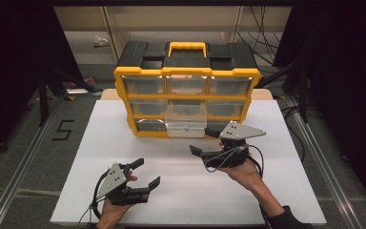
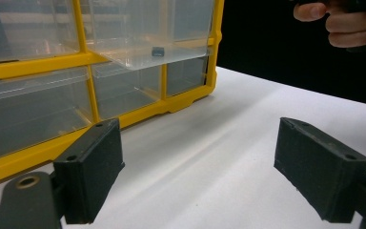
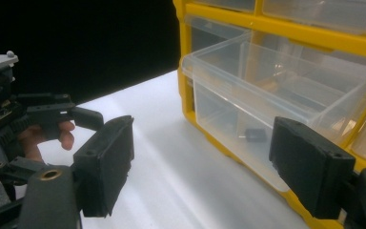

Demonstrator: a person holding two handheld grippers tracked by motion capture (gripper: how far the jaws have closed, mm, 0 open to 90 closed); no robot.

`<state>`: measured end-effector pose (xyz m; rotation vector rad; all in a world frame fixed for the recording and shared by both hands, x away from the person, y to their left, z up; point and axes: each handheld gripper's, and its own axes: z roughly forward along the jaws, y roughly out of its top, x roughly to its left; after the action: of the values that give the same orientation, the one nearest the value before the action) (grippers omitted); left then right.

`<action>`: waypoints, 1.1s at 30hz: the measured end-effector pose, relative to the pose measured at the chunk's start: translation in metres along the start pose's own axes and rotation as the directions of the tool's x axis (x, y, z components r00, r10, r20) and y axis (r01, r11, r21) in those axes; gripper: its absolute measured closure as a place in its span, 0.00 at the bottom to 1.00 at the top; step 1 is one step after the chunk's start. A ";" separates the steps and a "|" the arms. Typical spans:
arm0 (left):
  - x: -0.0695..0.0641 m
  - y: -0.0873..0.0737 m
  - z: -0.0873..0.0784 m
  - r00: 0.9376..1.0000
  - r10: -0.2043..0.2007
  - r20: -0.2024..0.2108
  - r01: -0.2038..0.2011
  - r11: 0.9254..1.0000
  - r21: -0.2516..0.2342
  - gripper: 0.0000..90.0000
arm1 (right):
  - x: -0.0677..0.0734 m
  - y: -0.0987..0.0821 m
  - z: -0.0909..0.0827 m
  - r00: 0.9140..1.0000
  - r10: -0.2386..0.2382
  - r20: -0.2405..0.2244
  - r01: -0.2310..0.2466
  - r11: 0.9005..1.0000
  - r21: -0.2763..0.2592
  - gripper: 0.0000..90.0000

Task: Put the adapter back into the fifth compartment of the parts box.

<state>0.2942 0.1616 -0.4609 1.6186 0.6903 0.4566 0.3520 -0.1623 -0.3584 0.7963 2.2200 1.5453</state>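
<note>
Both pairs of fingers are standing released, holding nothing: left gripper (image 1: 145, 174) hovering at 7 o'clock on the white surface (image 1: 100, 143), right gripper (image 1: 205, 141) at 5 o'clock, just before the pulled-out clear drawer (image 1: 186, 125) of the yellow organiser (image 1: 186, 90), a small dark piece (image 3: 255, 134) lying inside

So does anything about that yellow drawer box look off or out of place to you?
One thing: the bottom middle drawer of the yellow drawer cabinet sticks out while the rest sit flush. A small dark object lies inside it. Nothing looks spilled or broken.
</note>
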 end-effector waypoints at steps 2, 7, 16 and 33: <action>0.000 0.000 0.000 1.000 0.000 0.002 0.000 1.000 0.001 0.18 | 0.000 -0.002 0.000 1.000 0.000 0.001 0.000 1.000 -0.003 0.26; 0.000 0.000 0.000 1.000 0.000 0.004 0.000 1.000 0.001 0.18 | 0.001 -0.008 -0.001 1.000 -0.008 -0.002 0.008 1.000 0.001 0.23; 0.000 0.000 0.000 1.000 0.002 0.008 -0.002 1.000 0.002 0.18 | 0.000 -0.017 -0.009 1.000 0.011 0.000 -0.011 1.000 -0.029 0.22; -0.001 0.000 0.000 1.000 0.002 0.009 -0.002 1.000 0.001 0.18 | 0.001 -0.040 -0.018 0.999 0.039 0.012 -0.038 0.998 -0.054 0.22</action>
<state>0.2938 0.1612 -0.4606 1.6211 0.6823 0.4504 0.3312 -0.1851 -0.3888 0.8355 2.1566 1.6062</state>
